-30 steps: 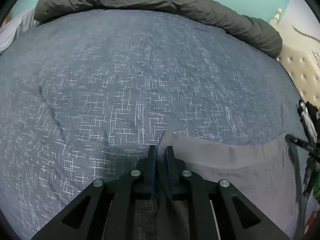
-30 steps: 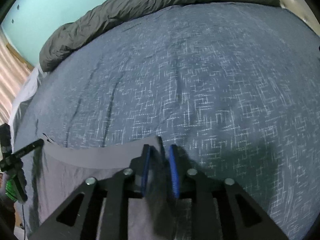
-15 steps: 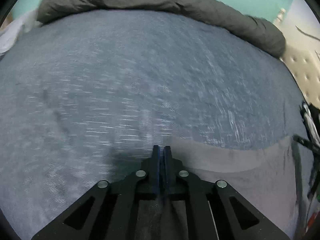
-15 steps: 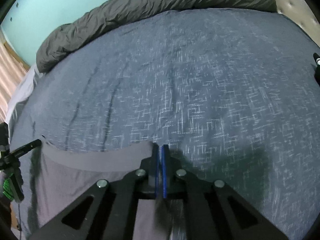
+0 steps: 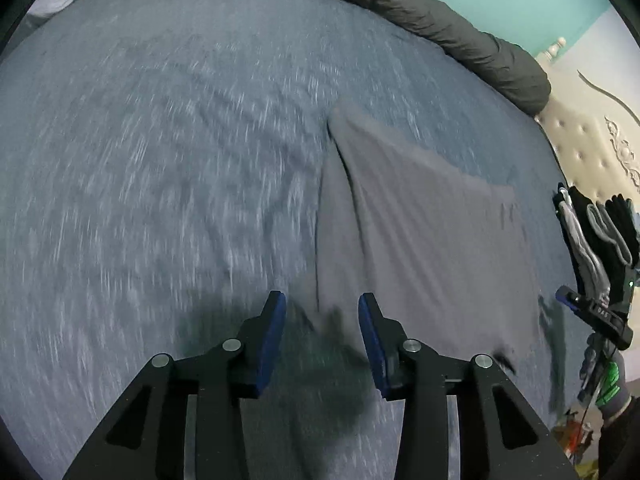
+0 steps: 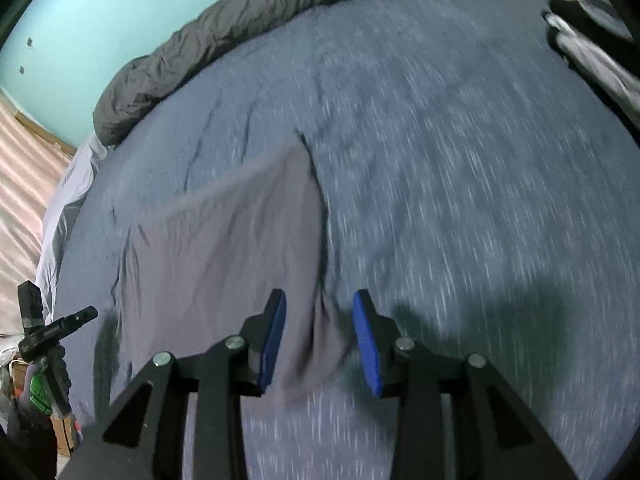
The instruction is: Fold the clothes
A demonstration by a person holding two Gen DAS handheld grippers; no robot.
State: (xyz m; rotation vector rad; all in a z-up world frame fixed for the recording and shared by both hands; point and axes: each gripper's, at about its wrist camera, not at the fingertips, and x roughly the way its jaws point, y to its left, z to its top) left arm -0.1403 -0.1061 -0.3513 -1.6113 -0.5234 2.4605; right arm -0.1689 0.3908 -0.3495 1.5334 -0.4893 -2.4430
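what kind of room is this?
Most likely a bedroom: a bed under a blue patterned cover, a rolled dark duvet along its far edge, and a tufted headboard.

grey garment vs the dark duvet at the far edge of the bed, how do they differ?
The grey garment lies spread nearly flat mid-bed; the dark duvet is bunched in a long roll along the far edge. The garment is lighter and fairly smooth, with one long crease; the duvet is darker and heavily wrinkled. Both rest on the blue patterned bedspread.
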